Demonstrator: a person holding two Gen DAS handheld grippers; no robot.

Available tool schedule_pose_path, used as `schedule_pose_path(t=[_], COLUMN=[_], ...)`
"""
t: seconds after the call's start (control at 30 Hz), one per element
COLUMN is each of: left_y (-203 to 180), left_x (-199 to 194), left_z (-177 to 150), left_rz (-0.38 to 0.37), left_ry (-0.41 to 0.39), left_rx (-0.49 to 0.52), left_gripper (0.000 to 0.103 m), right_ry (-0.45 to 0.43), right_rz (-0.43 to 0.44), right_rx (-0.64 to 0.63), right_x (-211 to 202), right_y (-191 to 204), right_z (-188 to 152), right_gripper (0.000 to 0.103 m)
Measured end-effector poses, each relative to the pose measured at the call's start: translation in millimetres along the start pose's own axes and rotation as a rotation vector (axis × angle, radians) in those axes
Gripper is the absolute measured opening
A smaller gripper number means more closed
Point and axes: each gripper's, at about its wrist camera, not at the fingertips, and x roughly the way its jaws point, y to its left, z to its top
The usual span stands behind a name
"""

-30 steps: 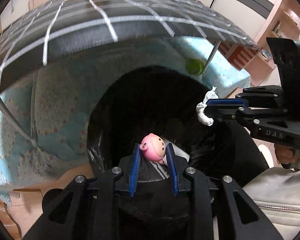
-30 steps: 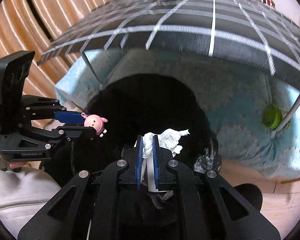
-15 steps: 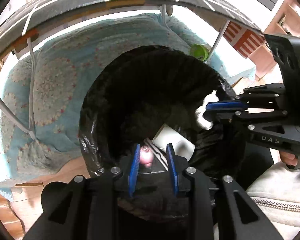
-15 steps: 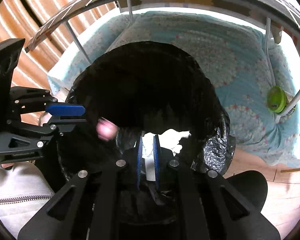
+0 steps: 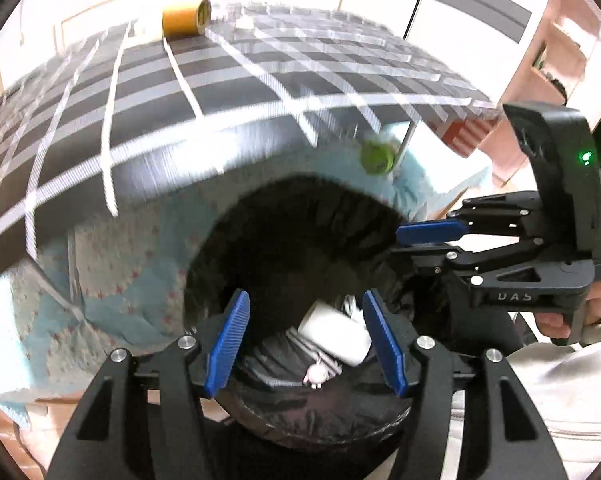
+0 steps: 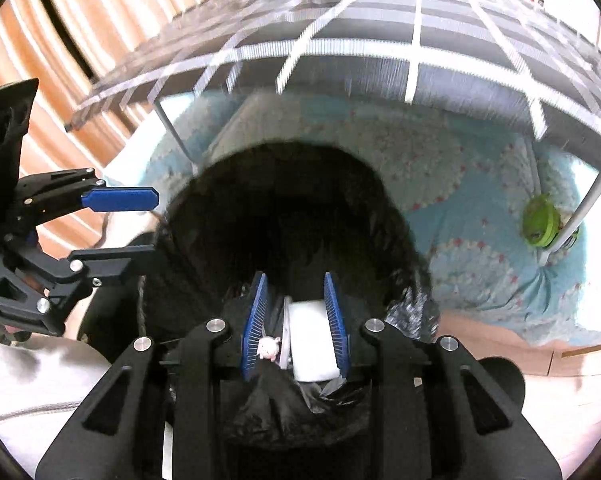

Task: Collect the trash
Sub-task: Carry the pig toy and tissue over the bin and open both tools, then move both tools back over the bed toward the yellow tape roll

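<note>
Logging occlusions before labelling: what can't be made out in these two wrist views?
- Bin bag depths: black in both views; only a white box and pink toy show.
- Crumpled tissue: cannot find it.
- Roll on the checked table: motion-blurred.
- Left gripper and right gripper, jaws opening, nothing between them: bodies cut off by bottom edges.

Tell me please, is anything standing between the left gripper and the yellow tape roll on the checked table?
Nothing visible does. The left gripper, its jaws opening and empty, is above the black trash bag, and the yellow tape roll lies at the far edge of the checked table. The cloth between them looks bare.
</note>
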Motion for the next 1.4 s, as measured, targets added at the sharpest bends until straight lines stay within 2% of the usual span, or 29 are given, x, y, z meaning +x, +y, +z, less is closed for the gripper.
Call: schedule_pose_path(t=[0.33, 0.63, 0.93, 1.13, 1.4], left_y=[-1.0, 12.2, 27.2, 39.2, 69.1], left_x=[-59.2, -84.7, -84.7, -84.5, -64.0], left_z=[40.7, 80.1, 113.6, 131.2, 161.1], left_rz=[0.05, 0.098, 0.135, 0.124, 0.12], left_ry=[-0.179, -0.279, -0.323, -0.339, -0.333], left_rx=[0.07, 0.1, 0.101, 0.076, 0.029], left_gripper=[0.057, 0.057, 0.057, 0.057, 0.057], right_ry=[-0.184, -0.286, -0.326, -0.348, -0.343], right_rz=[-0.007, -0.022, -0.048, -0.098, -0.126], right_rx=[-0.067, -0.107, -0.123, -0.161, -0.139], right_x=[-63.0, -86.2, -85.6, -87.2, -70.1], right_y=[13.9, 19.9, 12.8, 14.5, -3.5], right_z=[37.4, 72.5, 101.7, 119.7, 153.3], right_gripper=[0.03, 0.03, 0.03, 0.03, 0.03])
